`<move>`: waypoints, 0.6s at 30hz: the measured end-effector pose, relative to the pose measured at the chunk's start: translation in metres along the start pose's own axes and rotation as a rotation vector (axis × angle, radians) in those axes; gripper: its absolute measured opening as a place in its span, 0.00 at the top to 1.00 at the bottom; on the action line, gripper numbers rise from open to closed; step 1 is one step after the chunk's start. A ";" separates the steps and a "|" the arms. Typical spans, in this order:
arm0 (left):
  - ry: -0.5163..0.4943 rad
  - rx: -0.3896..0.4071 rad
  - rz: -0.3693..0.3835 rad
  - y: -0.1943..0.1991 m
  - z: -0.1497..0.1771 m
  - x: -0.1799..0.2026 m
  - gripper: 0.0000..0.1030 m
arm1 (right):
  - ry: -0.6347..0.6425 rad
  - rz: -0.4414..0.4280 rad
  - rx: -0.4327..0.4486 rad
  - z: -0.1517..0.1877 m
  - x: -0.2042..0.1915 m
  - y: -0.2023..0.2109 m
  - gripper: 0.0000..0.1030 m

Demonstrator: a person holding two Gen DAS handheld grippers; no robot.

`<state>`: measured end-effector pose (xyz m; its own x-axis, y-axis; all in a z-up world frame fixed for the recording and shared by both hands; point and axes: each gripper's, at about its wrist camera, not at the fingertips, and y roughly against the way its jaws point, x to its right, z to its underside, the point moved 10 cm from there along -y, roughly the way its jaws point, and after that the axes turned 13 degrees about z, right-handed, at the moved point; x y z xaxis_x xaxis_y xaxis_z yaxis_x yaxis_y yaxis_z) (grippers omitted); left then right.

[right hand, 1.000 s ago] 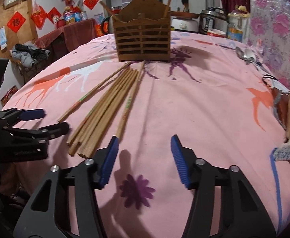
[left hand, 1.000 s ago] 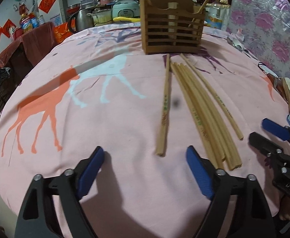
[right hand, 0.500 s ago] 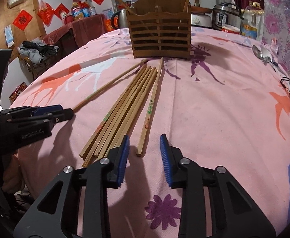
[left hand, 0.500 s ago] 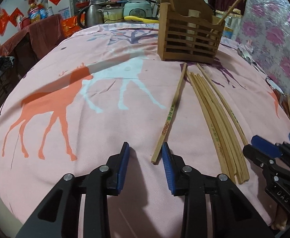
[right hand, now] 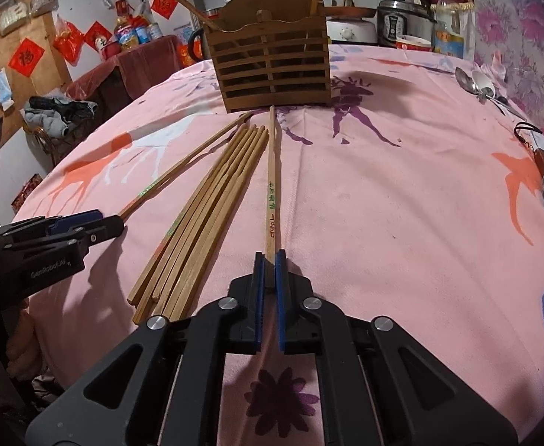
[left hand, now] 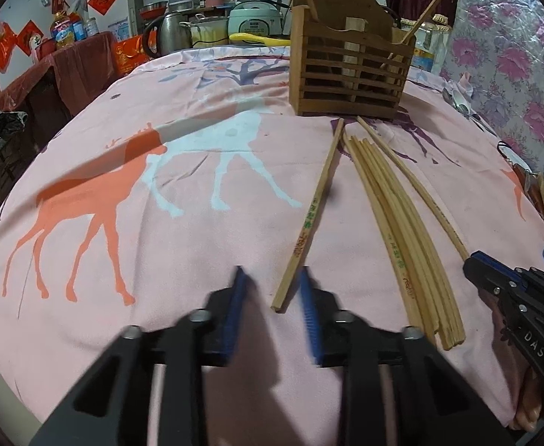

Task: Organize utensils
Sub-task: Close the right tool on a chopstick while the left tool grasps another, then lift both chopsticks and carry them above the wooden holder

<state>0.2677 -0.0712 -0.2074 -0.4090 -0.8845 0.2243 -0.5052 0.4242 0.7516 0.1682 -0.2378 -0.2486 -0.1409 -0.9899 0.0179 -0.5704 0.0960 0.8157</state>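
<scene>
right claw [right hand: 270,260]: clamped on near end of the lone chopstick [right hand: 272,186], tip hidden between pads | left claw [left hand: 270,293]: blurred, closing, its chopstick [left hand: 309,219] end between the jaws, contact unclear | chopstick bundle [right hand: 205,215]: on pink table [right hand: 383,204], before wooden holder [right hand: 272,70] | spoons [right hand: 476,81]: right view only

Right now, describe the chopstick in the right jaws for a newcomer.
Find the slatted wooden holder on the pink tablecloth; a bundle of chopsticks runs from its foot. The chopstick lies alone to the bundle's right in the right wrist view, printed green and red, near end in the jaws of the right gripper.
</scene>
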 end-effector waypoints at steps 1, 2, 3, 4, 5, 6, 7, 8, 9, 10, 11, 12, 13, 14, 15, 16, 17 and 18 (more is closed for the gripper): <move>0.003 -0.008 0.019 0.000 0.000 0.002 0.90 | -0.002 -0.002 -0.001 0.000 0.000 0.000 0.94; 0.005 -0.009 0.024 0.001 0.000 0.002 0.91 | -0.003 -0.004 -0.003 -0.001 0.001 0.000 0.94; 0.007 -0.010 0.029 0.001 0.000 0.003 0.93 | -0.004 -0.005 -0.006 -0.001 0.001 0.000 0.94; 0.008 -0.014 0.033 0.002 -0.001 0.003 0.95 | -0.004 -0.004 -0.009 -0.002 0.001 0.000 0.94; 0.010 -0.016 0.036 0.005 -0.002 0.004 0.95 | -0.003 -0.003 -0.008 -0.002 0.002 0.001 0.94; 0.009 -0.011 0.036 0.008 -0.005 0.004 0.95 | -0.004 0.000 -0.005 -0.003 0.002 0.003 0.94; 0.007 -0.005 0.036 0.011 -0.007 0.005 0.95 | -0.005 0.002 0.006 -0.007 0.004 0.007 0.94; 0.001 0.008 0.032 0.017 -0.011 0.006 0.95 | -0.006 0.003 0.016 -0.010 0.005 0.011 0.94; -0.006 0.019 0.028 0.022 -0.016 0.007 0.95 | -0.008 0.006 0.029 -0.013 0.006 0.015 0.94; -0.010 0.027 0.025 0.026 -0.019 0.007 0.95 | -0.010 0.009 0.050 -0.020 0.009 0.022 0.94; -0.019 0.042 0.022 0.033 -0.026 0.009 0.95 | -0.011 0.012 0.063 -0.025 0.011 0.026 0.94; -0.025 0.050 0.021 0.037 -0.031 0.010 0.95 | -0.011 0.017 0.085 -0.032 0.013 0.033 0.94; -0.033 0.060 0.019 0.042 -0.036 0.012 0.95 | -0.009 0.023 0.108 -0.039 0.016 0.040 0.94; -0.043 0.076 0.018 0.049 -0.044 0.014 0.95 | -0.008 0.028 0.131 -0.047 0.019 0.047 0.94; -0.051 0.090 0.018 0.055 -0.051 0.016 0.95 | -0.009 0.032 0.149 -0.053 0.020 0.053 0.94; -0.061 0.110 0.020 0.063 -0.061 0.019 0.95 | -0.010 0.034 0.170 -0.061 0.023 0.059 0.94; -0.068 0.125 0.023 0.069 -0.069 0.021 0.95 | -0.014 0.033 0.197 -0.072 0.027 0.067 0.94; -0.074 0.139 0.026 0.074 -0.076 0.023 0.95 | -0.017 0.033 0.211 -0.078 0.029 0.071 0.94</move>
<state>0.2782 -0.0750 -0.0994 -0.4758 -0.8582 0.1924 -0.5918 0.4742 0.6518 0.1866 -0.2675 -0.1448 -0.1748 -0.9841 0.0308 -0.7220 0.1494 0.6756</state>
